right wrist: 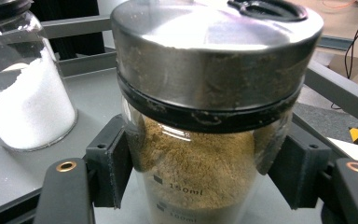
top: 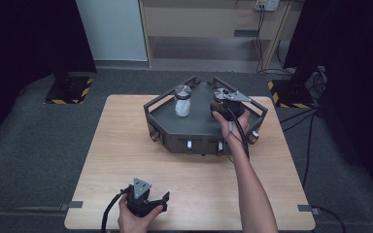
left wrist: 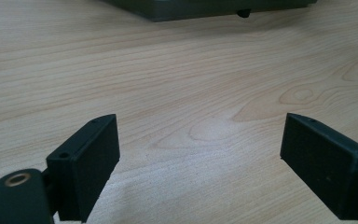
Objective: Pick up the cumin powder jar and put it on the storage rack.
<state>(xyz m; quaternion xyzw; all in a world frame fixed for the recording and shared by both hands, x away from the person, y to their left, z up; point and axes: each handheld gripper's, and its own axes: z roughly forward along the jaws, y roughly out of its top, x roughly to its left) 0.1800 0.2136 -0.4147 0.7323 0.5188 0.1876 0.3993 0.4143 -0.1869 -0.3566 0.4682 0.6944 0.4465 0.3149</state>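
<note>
A glass jar of brown powder (right wrist: 205, 182) with a metal lid stands on the right side of a dark grey tray (top: 194, 128). My right gripper (right wrist: 200, 163) is shut on this jar, one pad on each side just below the lid. In the high view the same jar (top: 219, 94) sits under the right gripper (top: 222, 103). A second jar, holding white powder (top: 182, 103), stands to its left on the tray, also seen as the white-powder jar (right wrist: 28, 107) in the right gripper view. My left gripper (top: 150, 200) rests near the table's front edge, open (left wrist: 200, 140) over bare wood.
The tray has raised rails (right wrist: 340, 93) around it and sits at the far middle of the wooden table (top: 121, 145). Cables (top: 306, 126) trail over the floor on the right. A wooden shelf unit (top: 209, 29) stands behind the table.
</note>
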